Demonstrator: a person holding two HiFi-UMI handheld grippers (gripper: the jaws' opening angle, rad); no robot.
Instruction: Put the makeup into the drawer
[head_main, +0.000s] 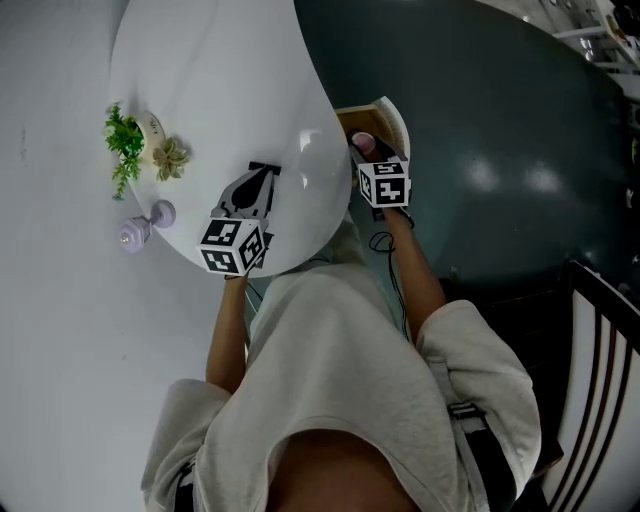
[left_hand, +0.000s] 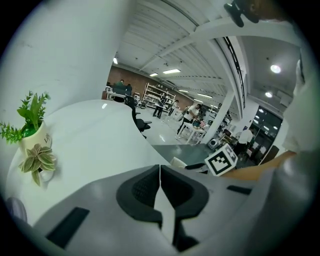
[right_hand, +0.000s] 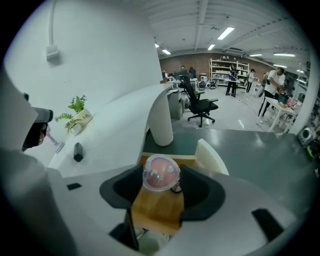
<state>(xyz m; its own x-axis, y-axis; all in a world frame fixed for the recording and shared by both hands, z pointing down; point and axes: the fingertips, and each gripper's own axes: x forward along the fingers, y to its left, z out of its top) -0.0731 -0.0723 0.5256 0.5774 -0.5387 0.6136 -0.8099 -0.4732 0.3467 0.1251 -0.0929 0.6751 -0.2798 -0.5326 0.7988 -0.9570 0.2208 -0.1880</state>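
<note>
My right gripper (right_hand: 161, 183) grips the round makeup compact (right_hand: 161, 171) by its rim, right over the open drawer (right_hand: 213, 156). The drawer's wooden floor below looks bare, so I judge straight down is free. The tabletop (head_main: 220, 100) edge lies just left. My left gripper (left_hand: 159, 176), jaws clenched and empty, hovers over the tabletop.
</note>
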